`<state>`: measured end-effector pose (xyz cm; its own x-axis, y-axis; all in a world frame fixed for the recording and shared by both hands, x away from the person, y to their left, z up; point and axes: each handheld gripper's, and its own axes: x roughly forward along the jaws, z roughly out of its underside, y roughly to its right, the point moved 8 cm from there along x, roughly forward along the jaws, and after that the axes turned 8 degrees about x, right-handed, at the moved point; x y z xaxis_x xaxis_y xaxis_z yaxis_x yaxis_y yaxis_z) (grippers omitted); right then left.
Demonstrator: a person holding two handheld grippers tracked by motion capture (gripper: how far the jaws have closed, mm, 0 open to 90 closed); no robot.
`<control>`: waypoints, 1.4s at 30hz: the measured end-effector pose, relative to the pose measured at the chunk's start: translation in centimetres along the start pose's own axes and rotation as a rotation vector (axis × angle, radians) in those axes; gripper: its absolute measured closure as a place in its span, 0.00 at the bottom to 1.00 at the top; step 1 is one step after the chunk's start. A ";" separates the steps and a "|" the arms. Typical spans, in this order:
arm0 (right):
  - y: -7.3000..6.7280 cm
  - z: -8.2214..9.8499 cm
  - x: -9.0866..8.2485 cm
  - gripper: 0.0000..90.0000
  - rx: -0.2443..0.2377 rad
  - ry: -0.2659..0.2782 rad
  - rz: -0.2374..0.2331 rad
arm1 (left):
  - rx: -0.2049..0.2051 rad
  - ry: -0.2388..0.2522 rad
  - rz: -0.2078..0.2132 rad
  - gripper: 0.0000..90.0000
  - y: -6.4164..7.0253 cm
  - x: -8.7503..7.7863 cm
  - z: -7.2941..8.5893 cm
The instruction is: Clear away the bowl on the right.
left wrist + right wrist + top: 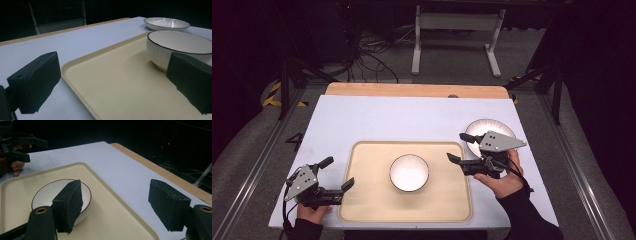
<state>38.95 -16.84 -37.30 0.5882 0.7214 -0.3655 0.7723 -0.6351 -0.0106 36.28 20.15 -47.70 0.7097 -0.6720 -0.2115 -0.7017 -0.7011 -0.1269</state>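
A white bowl (409, 172) with a dark rim stands in the middle of a cream tray (367, 200); it also shows as the bowl (180, 46) and the bowl (47, 195) in the gripper views. A white ribbed plate (501, 129) lies on the table right of the tray, partly under my right gripper (460, 147), which is open and empty beside the tray's right edge. My left gripper (337, 173) is open and empty at the tray's left edge, one jaw over the tray (120, 85). The plate (166, 23) lies beyond the bowl.
The tray sits on a white table (412, 117) with a wooden strip (417, 90) along the far edge. A white metal stand (457, 30) and cables lie on the floor behind. The other hand and gripper (17, 147) show far off past the tray (110, 215).
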 end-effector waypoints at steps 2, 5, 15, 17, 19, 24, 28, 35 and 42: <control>0.5 0.4 -0.7 0.30 0.008 0.009 0.006 | 0.000 -0.001 0.000 0.00 0.0 0.0 0.0; 0.8 0.7 -1.0 0.30 0.012 0.016 0.011 | -0.004 -0.002 -0.001 0.00 0.0 0.0 0.0; 1.9 2.8 -1.9 0.29 0.018 0.059 0.025 | -0.001 -0.001 0.000 0.00 0.0 0.0 0.0; 2.0 3.4 -2.0 0.29 0.022 0.062 0.025 | -0.004 -0.001 -0.001 0.00 0.0 0.0 0.0; 2.1 3.9 -2.1 0.29 0.020 0.070 0.028 | 0.000 -0.002 0.000 0.00 0.0 0.0 0.0; 2.4 5.3 -2.1 0.29 0.025 0.071 0.038 | 0.000 -0.002 0.000 0.00 0.0 0.0 0.0; 2.5 6.3 -2.1 0.29 0.031 0.086 0.052 | -0.004 -0.001 0.001 0.00 0.0 0.0 0.0; 3.0 8.1 -2.0 0.29 0.028 0.106 0.084 | 0.000 0.000 0.004 0.00 0.0 0.0 0.0; 3.5 9.7 -1.6 0.29 0.041 0.114 0.103 | 0.000 0.001 0.006 0.00 0.0 0.0 0.0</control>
<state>38.37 -22.95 -45.82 0.6887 0.6772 -0.2589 0.6976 -0.7162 -0.0175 36.26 20.13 -47.69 0.7057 -0.6762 -0.2114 -0.7057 -0.6973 -0.1253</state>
